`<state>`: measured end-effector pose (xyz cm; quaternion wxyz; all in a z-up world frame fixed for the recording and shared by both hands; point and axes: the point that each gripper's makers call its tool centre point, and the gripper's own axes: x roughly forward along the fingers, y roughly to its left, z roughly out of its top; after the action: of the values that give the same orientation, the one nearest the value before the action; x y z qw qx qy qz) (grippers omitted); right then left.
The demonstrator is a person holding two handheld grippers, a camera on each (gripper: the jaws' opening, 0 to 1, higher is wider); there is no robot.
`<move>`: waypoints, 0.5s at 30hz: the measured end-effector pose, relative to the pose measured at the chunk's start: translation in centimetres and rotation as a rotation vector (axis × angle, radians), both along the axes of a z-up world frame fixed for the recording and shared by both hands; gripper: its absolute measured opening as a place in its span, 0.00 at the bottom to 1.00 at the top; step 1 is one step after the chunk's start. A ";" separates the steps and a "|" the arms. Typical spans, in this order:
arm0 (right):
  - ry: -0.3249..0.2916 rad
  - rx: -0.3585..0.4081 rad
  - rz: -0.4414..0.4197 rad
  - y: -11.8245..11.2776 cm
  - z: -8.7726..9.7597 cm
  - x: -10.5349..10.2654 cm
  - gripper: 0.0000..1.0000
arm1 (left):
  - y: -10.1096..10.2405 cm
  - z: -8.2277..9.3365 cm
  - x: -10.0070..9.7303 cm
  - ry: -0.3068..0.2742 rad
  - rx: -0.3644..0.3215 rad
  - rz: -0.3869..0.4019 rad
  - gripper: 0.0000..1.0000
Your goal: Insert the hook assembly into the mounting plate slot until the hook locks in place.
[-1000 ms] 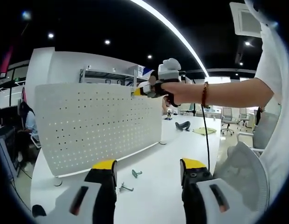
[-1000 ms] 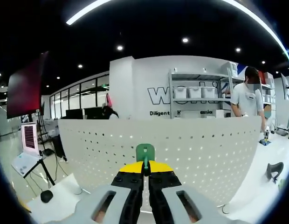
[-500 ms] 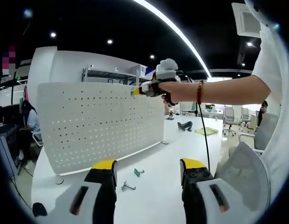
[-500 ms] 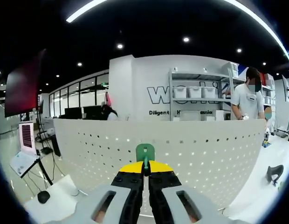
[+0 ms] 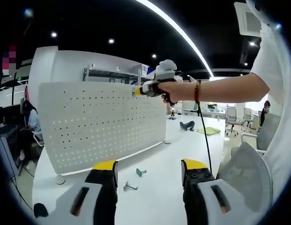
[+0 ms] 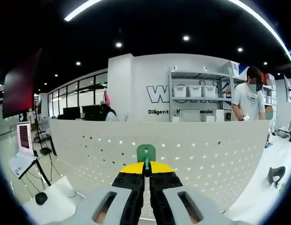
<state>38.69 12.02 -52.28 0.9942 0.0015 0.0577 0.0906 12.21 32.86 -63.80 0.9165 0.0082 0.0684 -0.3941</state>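
A white perforated mounting plate (image 5: 98, 124) stands upright on the white table (image 5: 159, 187); it also spreads across the right gripper view (image 6: 183, 154). My right gripper (image 6: 146, 165) is shut on a green hook (image 6: 146, 153), held close in front of the plate near its top edge. In the left gripper view that same gripper (image 5: 138, 91) is at the plate's upper right, held by a person's hand. My left gripper (image 5: 148, 171) is open over the table with nothing between its jaws. Two loose hooks (image 5: 134, 180) lie on the table ahead of it.
A dark object (image 5: 185, 125) and a yellow-green cloth (image 5: 207, 131) lie at the far end of the table. A cable (image 5: 206, 140) hangs from the person's wrist. Shelving (image 6: 202, 101) and a standing person (image 6: 248, 101) are behind the plate. An office chair (image 5: 248, 173) stands at the right.
The right gripper with the green hook has edged closer to the plate's top edge. The left gripper has stayed put.
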 end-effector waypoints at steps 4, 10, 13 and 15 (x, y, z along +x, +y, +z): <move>0.005 -0.003 -0.008 -0.5 -0.1 0.5 0.01 | 0.0 -0.1 0.0 0.004 -0.005 0.001 0.56; 0.008 -0.004 -0.017 -1.1 -0.1 1.2 0.01 | -0.1 0.0 0.2 0.006 -0.003 0.001 0.56; 0.012 -0.005 -0.022 -1.4 -0.1 1.7 0.01 | -0.1 -0.1 0.2 0.009 0.004 0.000 0.56; 0.017 -0.007 -0.027 -1.7 -0.3 2.0 0.01 | 0.0 -0.1 0.3 0.009 0.006 0.000 0.55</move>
<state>40.69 10.34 -52.55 0.9948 -0.0002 0.0665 0.0772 12.49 32.82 -63.93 0.9160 0.0091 0.0738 -0.3941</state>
